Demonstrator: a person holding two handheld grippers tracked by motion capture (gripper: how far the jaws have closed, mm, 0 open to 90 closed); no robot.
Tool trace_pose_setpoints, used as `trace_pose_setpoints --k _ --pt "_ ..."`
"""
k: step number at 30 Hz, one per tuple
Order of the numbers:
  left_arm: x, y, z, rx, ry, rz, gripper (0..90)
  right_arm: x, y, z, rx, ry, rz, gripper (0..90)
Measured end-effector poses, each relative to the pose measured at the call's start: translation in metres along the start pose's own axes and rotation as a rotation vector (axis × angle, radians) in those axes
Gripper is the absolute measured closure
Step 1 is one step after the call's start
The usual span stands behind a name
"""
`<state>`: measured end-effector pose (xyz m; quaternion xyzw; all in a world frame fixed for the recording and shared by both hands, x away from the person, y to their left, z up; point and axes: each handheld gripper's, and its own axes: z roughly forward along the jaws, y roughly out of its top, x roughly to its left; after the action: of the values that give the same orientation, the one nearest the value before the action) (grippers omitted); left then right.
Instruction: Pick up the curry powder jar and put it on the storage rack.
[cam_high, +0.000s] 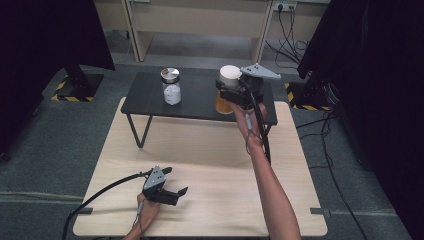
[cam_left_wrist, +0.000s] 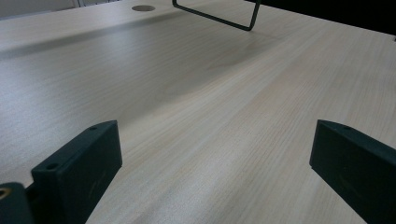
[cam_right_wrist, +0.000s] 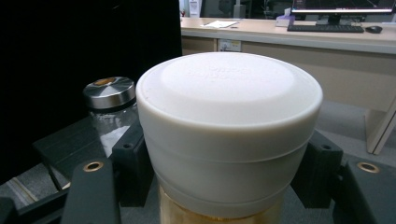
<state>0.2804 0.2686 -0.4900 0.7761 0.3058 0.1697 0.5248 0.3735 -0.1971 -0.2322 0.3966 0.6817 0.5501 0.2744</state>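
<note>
No legible text was found; faint embossed lettering on the white lid (cam_right_wrist: 229, 88) could not be read.

Two jars: one white-lidded (cam_high: 229, 76), one steel-lidded (cam_high: 170, 86); two tongs (cam_high: 176, 194) (cam_high: 231, 92); one black shelf (cam_high: 150, 100); one wooden table (cam_high: 210, 165).

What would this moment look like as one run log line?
right gripper: shut on white lid of amber jar, on black shelf | left gripper: open, low over table | glass jar: untouched
</note>
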Motion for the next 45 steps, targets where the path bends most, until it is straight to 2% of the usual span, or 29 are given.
trace_pose_setpoints --k 5,17,27,39,45 --pt "0.0 0.0 0.0 -0.002 -0.001 -0.002 1.4 -0.001 0.003 0.013 0.014 -0.03 0.011 34.5" --pt "0.001 0.0 0.0 -0.001 -0.002 -0.003 1.4 0.001 0.007 0.03 0.046 -0.052 0.014 34.4" --pt "0.001 0.0 0.0 -0.001 -0.001 -0.003 1.4 0.002 0.007 0.037 0.059 -0.078 0.007 34.4" --pt "0.001 0.0 0.0 -0.001 -0.002 -0.003 1.4 -0.002 0.004 0.046 0.07 -0.098 0.022 34.4" --pt "0.001 0.0 0.0 -0.001 -0.003 -0.006 1.4 0.001 -0.001 0.049 0.064 -0.104 0.005 34.4"
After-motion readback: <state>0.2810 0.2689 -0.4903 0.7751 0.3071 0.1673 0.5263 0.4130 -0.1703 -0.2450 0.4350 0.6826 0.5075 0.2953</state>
